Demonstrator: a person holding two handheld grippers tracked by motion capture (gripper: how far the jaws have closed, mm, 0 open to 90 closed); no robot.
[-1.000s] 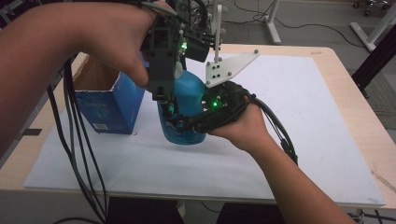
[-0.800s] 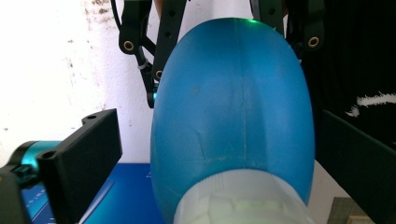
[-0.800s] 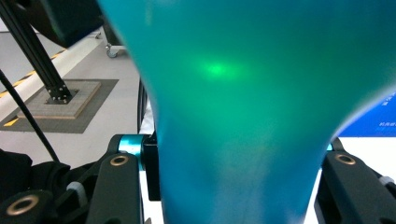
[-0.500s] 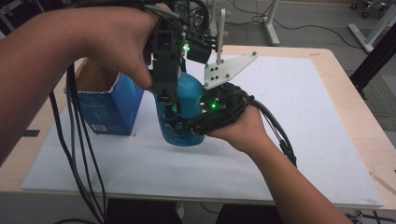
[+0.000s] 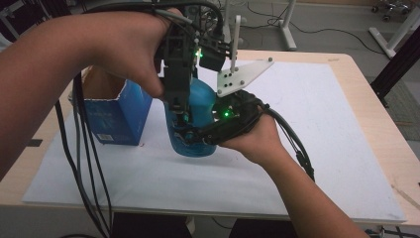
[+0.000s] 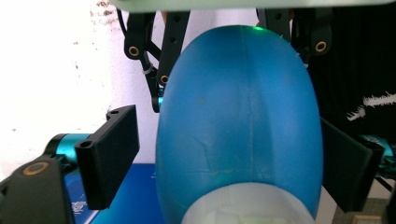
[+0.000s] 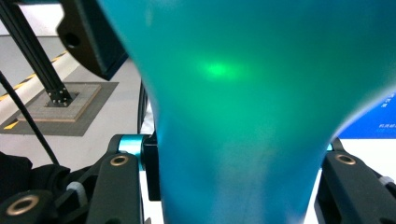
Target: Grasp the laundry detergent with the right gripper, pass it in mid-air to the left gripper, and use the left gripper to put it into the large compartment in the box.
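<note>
Gripping the blue bottle (image 5: pixel 198 116) from two sides is the step I judge to be in hand: one gripper steadies the body while the other works at the top. My right gripper (image 7: pixel 233 186) has its jaws closed around the bottle's narrow waist, both black jaws pressed against the teal plastic with no gap that I can see. My left gripper (image 6: pixel 224 158) comes down from above; its jaws are spread fairly wide around the bottle's rounded blue shoulder. The right-hand jaw looks to be touching the plastic, the left-hand one stands just clear of it, so I read this as straddling, not yet pinching. A pale cap or collar (image 6: pixel 247 207) sits at the bottom of the left gripper view, close to the camera.

Moving outward, the bottle stands upright on the white sheet (image 5: pixel 317 148), toward the left half of the table (image 5: pixel 369 114) and about midway between its near and far edges. Just beside it on the left stands an open blue carton (image 5: pixel 116 116); I cannot tell whether they touch.

Next, I think the left jaws need to close squarely on the bottle's upper part, while the right grip holds firm at the waist so the bottle neither twists nor tips toward the carton.
</note>
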